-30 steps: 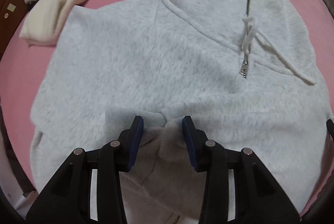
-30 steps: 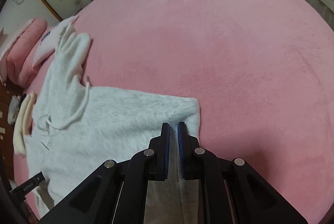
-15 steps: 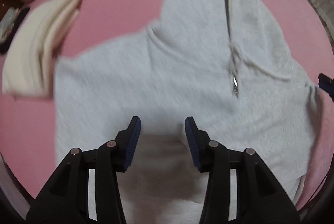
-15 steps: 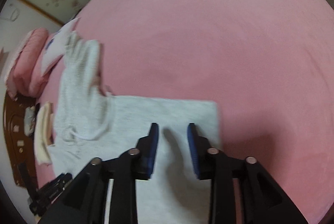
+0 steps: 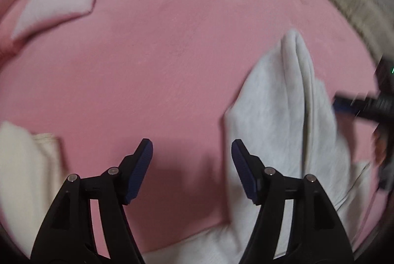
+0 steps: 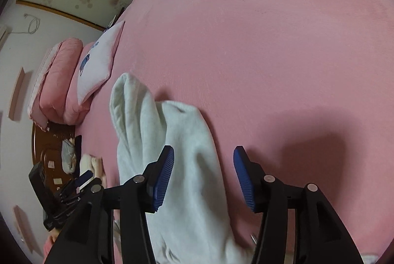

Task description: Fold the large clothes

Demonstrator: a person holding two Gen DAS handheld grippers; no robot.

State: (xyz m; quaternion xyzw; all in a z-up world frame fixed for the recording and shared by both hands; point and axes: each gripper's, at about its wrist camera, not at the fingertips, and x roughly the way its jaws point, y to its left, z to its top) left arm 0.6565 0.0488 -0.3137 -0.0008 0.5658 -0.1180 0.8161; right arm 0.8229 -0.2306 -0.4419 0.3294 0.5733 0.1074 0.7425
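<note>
Both my tongs, left gripper point(image 5: 192, 165) and right gripper point(image 6: 203, 175), opening, empty; grey hoodie point(image 6: 187, 165) part-folded lower centre, hood point(image 5: 293, 62) still to fold.

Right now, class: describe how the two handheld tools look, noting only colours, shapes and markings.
Both match. The left tool and right tool each have two angular black arms with cut-out openings, round silver pivot pins, and ribbed blue pads on the inner faces. No cables or lettering show on them.

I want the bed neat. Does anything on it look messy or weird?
Only the grey hoodie: its hood still sticks out unfolded across the pink blanket. Nothing looks spilled or torn. Both grippers are opening, holding nothing.
</note>
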